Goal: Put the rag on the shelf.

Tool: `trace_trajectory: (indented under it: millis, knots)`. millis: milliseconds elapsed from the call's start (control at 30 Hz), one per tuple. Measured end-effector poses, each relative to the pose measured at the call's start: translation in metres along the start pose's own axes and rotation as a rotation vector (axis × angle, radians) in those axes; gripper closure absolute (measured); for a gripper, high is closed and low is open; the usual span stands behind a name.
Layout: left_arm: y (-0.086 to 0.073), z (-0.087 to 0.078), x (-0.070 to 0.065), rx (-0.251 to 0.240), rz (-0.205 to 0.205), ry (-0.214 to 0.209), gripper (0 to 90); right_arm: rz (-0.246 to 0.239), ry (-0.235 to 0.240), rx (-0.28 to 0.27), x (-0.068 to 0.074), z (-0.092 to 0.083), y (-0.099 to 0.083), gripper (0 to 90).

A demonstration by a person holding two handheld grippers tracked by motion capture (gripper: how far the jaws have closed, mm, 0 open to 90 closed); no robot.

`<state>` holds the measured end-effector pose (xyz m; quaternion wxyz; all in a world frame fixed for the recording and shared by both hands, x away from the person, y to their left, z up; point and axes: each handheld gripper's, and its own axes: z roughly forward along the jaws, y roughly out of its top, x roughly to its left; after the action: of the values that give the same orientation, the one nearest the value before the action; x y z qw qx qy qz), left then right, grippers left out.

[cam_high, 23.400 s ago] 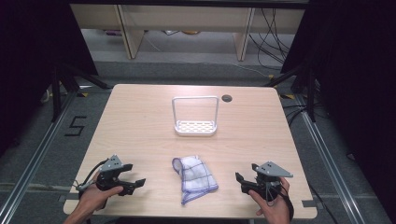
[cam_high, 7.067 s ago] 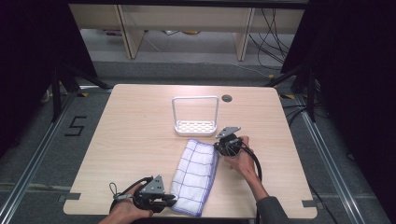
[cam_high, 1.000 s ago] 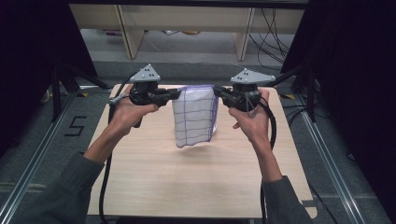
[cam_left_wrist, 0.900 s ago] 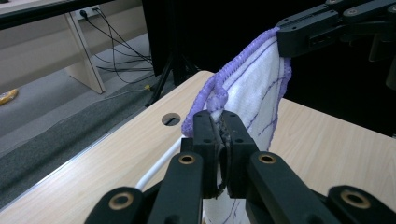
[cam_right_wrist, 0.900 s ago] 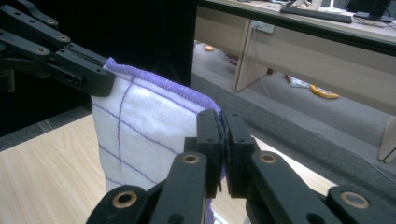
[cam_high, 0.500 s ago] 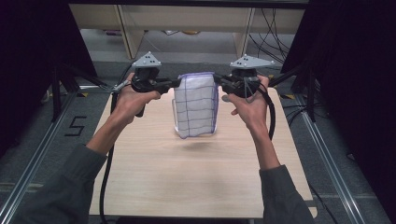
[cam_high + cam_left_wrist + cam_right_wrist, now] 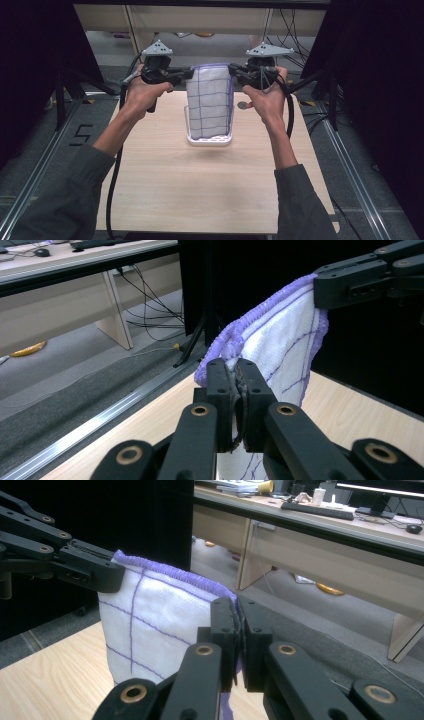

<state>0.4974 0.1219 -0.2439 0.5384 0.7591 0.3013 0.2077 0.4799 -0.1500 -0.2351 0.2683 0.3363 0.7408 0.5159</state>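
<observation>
High view: white cloth (image 7: 210, 102) with purple grid lines and purple hem held aloft between both grippers, hanging straight down in a folded panel above the far half of the desk (image 7: 210, 185). Left gripper (image 7: 186, 74) clamped on the upper left corner, right gripper (image 7: 233, 73) clamped on the upper right corner; top hem stretched level between them. Lower edge of the cloth hanging in front of the white rack (image 7: 210, 139); contact with the rack cannot be told. Small dark round mark (image 7: 243, 105) on the desk beside the rack, purpose unclear.

Left gripper view: fingers (image 7: 223, 385) clenched tight on the cloth (image 7: 280, 355), fabric pinched in the seam between them. Purple hem (image 7: 250, 320) sagging slightly toward the far gripper, whose tip grips the opposite corner.

Right gripper view: fingers (image 7: 224, 625) likewise clenched on a corner of the cloth (image 7: 150, 625), hem (image 7: 170, 572) running taut to the other gripper.

Handling assessment: judged light, soft and fully limp; no stiffness of its own, shape kept only by tension between two holds. Terry-like weave, likely not slippery, not fragile. Best holds judged to be the two top corners at the stitched hem, where the layers are thickest. Risk noted: slack between holds would let the panel fold or swing and snag the rack wires.
</observation>
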Motion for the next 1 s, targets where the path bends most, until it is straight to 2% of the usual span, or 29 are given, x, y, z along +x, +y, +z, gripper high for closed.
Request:
trace_trajectory:
  millis: [33, 167, 300, 400, 433, 567, 700, 967, 1000]
  knots:
    - [0.001, 0.001, 0.001, -0.003, -0.005, 0.002, 85.5, 0.009, -0.002, 0.004, 0.000, 0.000, 0.002, 87.4]
    - [0.005, 0.006, 0.005, -0.013, -0.033, 0.010, 85.5, -0.009, -0.016, -0.011, -0.003, 0.004, 0.008, 87.4]
    - [0.011, 0.009, 0.010, -0.025, -0.048, 0.022, 85.4, 0.006, -0.031, -0.003, -0.006, 0.008, 0.013, 87.4]
    - [0.014, 0.009, 0.013, -0.040, -0.071, 0.022, 85.3, 0.021, -0.023, -0.012, -0.008, 0.011, 0.016, 87.3]
    - [0.015, 0.009, 0.014, -0.041, -0.075, 0.028, 85.3, 0.005, -0.029, -0.018, -0.009, 0.011, 0.018, 87.3]
    - [0.018, 0.010, 0.016, -0.046, -0.086, 0.035, 85.3, -0.003, -0.031, -0.020, -0.007, 0.016, 0.022, 87.3]
    - [0.018, 0.015, 0.021, -0.045, -0.107, 0.054, 85.0, 0.010, -0.037, -0.018, -0.007, 0.024, 0.024, 87.3]
    - [0.011, 0.037, 0.042, -0.042, -0.172, 0.073, 84.7, 0.029, -0.071, 0.005, -0.023, 0.049, 0.021, 87.2]
    - [0.011, 0.039, 0.044, -0.046, -0.182, 0.071, 84.7, 0.015, -0.071, 0.006, -0.027, 0.052, 0.021, 87.2]
